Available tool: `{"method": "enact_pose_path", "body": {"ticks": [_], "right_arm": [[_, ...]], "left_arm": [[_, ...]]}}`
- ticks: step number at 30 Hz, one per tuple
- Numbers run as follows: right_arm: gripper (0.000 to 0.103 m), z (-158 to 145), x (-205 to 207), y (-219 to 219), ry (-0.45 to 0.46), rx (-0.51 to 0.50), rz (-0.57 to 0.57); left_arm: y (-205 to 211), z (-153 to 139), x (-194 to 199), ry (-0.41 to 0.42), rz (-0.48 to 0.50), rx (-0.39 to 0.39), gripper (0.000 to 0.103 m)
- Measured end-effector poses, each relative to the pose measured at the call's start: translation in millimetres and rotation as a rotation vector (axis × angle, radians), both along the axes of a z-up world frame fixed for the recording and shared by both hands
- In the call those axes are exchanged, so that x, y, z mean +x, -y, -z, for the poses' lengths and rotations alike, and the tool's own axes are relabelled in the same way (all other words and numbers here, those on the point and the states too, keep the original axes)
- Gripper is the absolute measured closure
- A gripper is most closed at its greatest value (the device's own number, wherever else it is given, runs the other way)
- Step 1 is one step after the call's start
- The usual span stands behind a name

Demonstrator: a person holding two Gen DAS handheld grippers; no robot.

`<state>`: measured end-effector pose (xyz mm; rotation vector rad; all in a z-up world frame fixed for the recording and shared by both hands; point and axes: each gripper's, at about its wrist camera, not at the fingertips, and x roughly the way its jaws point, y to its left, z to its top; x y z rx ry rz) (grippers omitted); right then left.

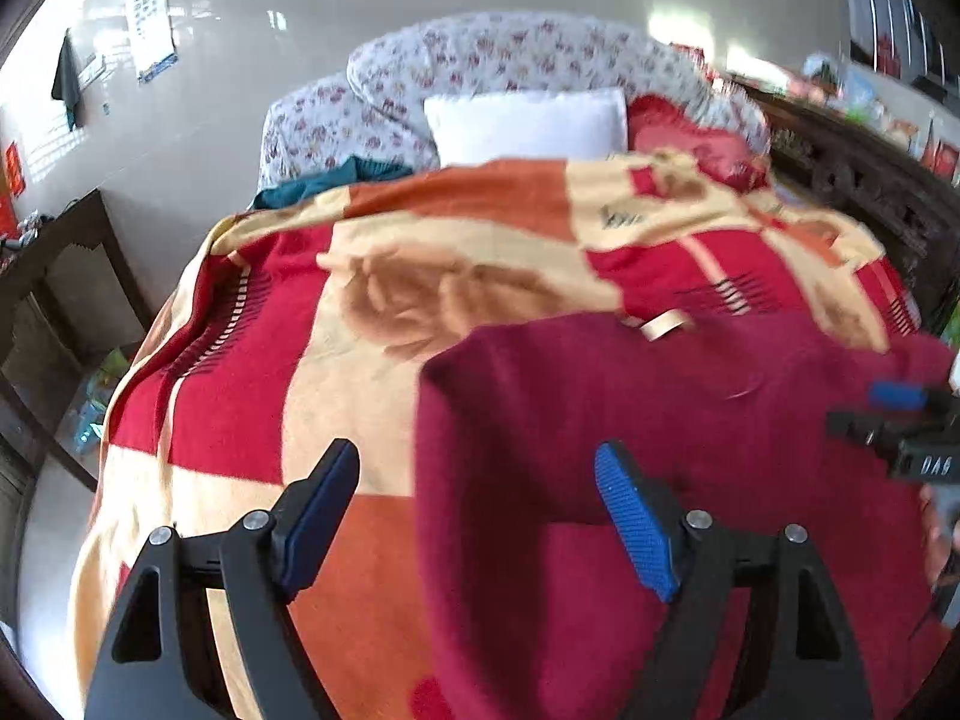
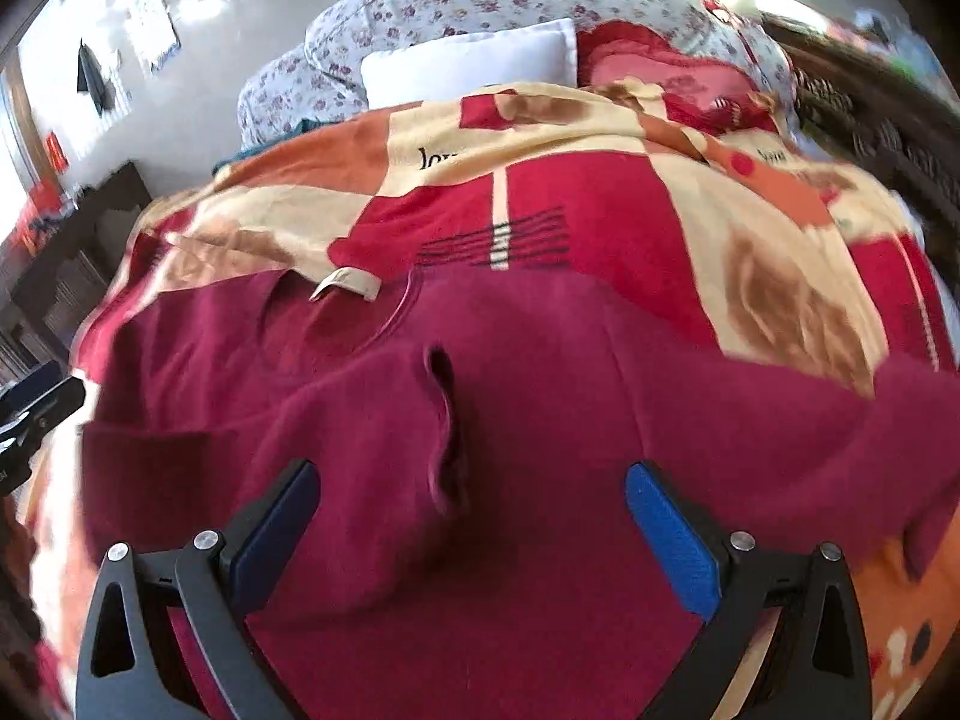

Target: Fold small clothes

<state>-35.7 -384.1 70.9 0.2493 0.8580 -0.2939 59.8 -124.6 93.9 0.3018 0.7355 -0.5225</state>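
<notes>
both tongs, left tongs [image 1: 477, 510] and right tongs [image 2: 474, 525], gape wide with nothing gripped, poised just above a maroon garment [image 2: 510, 420] spread flat on the bed's patterned blanket [image 1: 420, 276], likely laid out for folding.
</notes>
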Motion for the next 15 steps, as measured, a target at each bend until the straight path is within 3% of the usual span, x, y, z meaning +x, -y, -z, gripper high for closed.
{"method": "enact_pose_path", "body": {"ticks": [1, 2, 3, 4, 6, 8, 12, 15], "right_arm": [[0.005, -0.3, 5.3, -4.7, 0.016, -0.03, -0.025], [0.026, -1.3, 7.4, -7.0, 0.022, -0.037, -0.043], [0.055, -1.6, 8.4, -8.2, 0.024, -0.044, -0.054], [0.063, -4.0, 5.8, -9.4, 0.042, -0.05, -0.061], [0.095, -11.4, -1.8, -4.3, 0.079, -0.028, -0.071], [0.096, -21.5, -18.7, 6.4, 0.128, 0.034, -0.083], [0.096, -32.3, -50.0, 12.4, 0.147, -0.06, -0.04], [0.096, -29.5, -61.0, 20.9, 0.146, -0.005, -0.035]], "left_arm": [[1.9, 5.5, 5.5, 0.001, 0.008, 0.014, 0.023], [3.8, 11.5, 10.6, 0.004, 0.021, 0.034, 0.023], [4.4, 14.9, 14.6, 0.008, 0.036, 0.047, 0.023], [2.0, 14.9, 15.3, 0.012, 0.053, 0.05, 0.023], [-2.9, 13.4, 16.3, 0.02, 0.088, 0.041, 0.023], [-7.1, 8.1, 17.1, 0.017, 0.105, 0.02, 0.023], [-9.6, 0.9, 30.8, -0.029, 0.066, -0.023, 0.019], [-4.4, 3.6, 42.2, -0.053, 0.024, -0.026, 0.019]]}}
